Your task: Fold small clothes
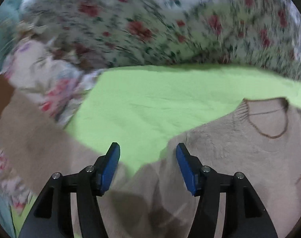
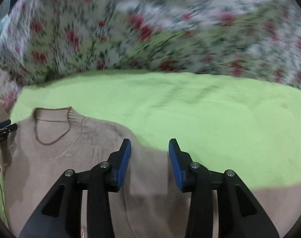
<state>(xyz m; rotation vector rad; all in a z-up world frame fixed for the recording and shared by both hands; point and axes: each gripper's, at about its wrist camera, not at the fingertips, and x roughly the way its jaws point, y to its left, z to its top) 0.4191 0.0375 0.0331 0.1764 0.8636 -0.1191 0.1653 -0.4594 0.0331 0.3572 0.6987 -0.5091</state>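
Note:
A beige knit sweater (image 1: 239, 158) lies flat, front up, on a light green cloth (image 1: 150, 99). Its ribbed collar (image 1: 267, 119) shows at the right of the left wrist view and at the left of the right wrist view (image 2: 51, 127). My left gripper (image 1: 148, 154) is open and empty above the sweater's left shoulder, where the sleeve (image 1: 41, 138) runs off to the left. My right gripper (image 2: 149, 150) is open and empty above the sweater's right shoulder (image 2: 110, 138); the right sleeve (image 2: 269, 204) runs off to the right. The left gripper's tip (image 2: 3, 127) shows at the left edge.
A floral bedspread (image 1: 150, 19) rises behind the green cloth in both views (image 2: 150, 29). A crumpled floral garment (image 1: 51, 79) lies at the left beyond the sleeve. The green cloth (image 2: 210, 119) stretches wide to the right of the sweater.

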